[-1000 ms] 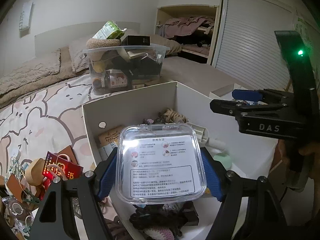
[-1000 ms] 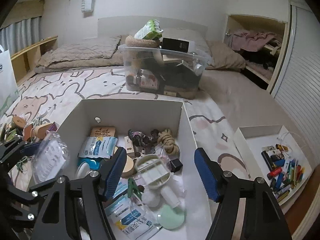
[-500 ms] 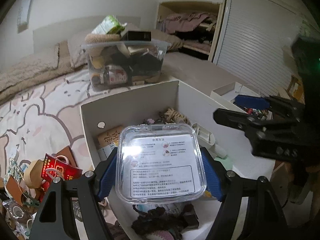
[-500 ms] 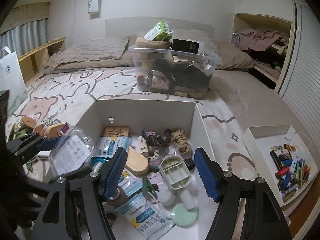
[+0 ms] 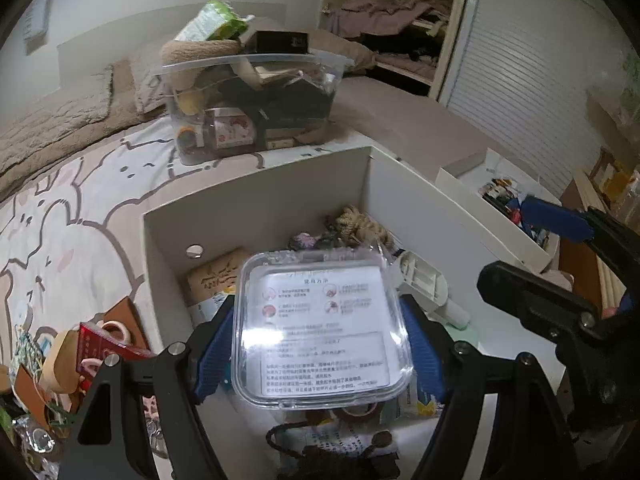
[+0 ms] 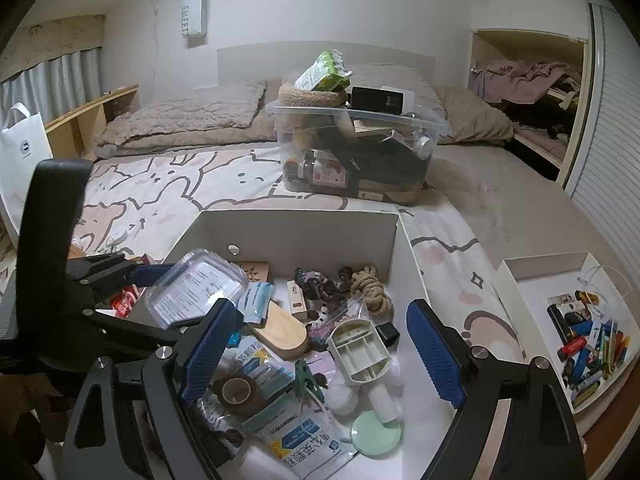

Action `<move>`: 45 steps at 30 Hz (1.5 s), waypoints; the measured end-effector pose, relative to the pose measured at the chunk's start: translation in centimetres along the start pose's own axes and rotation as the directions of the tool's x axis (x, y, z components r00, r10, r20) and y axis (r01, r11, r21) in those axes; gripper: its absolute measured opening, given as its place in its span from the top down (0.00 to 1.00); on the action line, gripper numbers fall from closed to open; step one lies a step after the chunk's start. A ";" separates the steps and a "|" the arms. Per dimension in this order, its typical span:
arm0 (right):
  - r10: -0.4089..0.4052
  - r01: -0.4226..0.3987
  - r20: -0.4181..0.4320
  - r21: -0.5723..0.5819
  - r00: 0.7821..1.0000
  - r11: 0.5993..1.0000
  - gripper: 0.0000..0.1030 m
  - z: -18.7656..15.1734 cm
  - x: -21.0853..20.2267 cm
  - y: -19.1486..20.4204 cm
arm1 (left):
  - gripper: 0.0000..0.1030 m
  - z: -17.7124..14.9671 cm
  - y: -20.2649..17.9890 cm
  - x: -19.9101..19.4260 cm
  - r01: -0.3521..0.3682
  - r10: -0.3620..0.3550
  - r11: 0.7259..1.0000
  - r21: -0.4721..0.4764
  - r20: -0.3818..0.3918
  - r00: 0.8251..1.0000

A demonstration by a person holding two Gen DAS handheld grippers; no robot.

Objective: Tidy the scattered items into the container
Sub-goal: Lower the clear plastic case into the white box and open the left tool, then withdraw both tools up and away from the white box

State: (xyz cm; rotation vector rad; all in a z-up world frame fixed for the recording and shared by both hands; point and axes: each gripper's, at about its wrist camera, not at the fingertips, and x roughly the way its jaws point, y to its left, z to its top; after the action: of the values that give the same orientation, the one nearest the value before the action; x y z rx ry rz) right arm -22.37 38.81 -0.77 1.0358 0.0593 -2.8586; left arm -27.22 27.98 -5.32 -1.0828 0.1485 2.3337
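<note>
While the clear case (image 5: pixel 320 330) sits between the blue pads of the left gripper (image 5: pixel 320 344), held above the near left part of the white box (image 5: pixel 256 196), its drop has not happened yet; the jaws have just been opening a little around it, and the pads look close against its sides, so I judge it gripped.

Right gripper (image 6: pixel 320 352): jaws wide and have just been opening, nothing between them, poised over the box.

Progress, as judged: well along. Most items already lie in the box; a small heap remains outside.

White box, contents (right wrist view):
- wooden plaque (image 6: pixel 256 270) by the far wall
- rope coil (image 6: pixel 372 286) and dark fabric bits (image 6: pixel 320 284)
- oval wooden piece (image 6: pixel 282 330)
- pale green tray (image 6: pixel 358 350)
- tape roll (image 6: pixel 238 392)
- printed sachets (image 6: pixel 304 436)
- green clip (image 6: pixel 306 378)
- mint round lid (image 6: pixel 376 436), small white bottle (image 6: pixel 382 398)

Still outside, left of the box on the bedsheet: red packet (image 5: pixel 106 346), tan loop pieces (image 5: pixel 60 364), some cord (details too blurred to list).

Other containers: clear tub (image 6: pixel 356 152) farther up the bed, piled above its rim; shallow white tray (image 6: pixel 516 280) to the right, holding lighters (image 6: pixel 584 350).
</note>
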 end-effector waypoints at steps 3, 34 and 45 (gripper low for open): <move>0.018 -0.018 0.004 0.021 1.000 1.000 0.13 0.0 0.0 -0.4 | 0.02 0.0 -0.6 -0.1 -0.039 0.038 0.999 0.037 0.010 0.999; -0.003 0.003 0.007 0.034 1.000 0.999 0.00 -1.1 -2.2 0.1 | 0.00 -2.8 0.4 -4.3 -0.049 0.048 0.999 0.023 0.062 0.997; 0.005 -0.005 0.020 0.023 1.000 1.000 0.00 -1.7 -4.0 1.7 | 0.00 -3.9 0.4 -9.7 -0.099 0.089 0.993 0.060 0.145 0.985</move>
State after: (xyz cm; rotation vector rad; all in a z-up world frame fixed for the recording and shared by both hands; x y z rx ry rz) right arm -18.07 37.53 0.50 1.0099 0.0225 -2.8711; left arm -19.77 22.11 -0.90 -0.8906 0.2270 2.4623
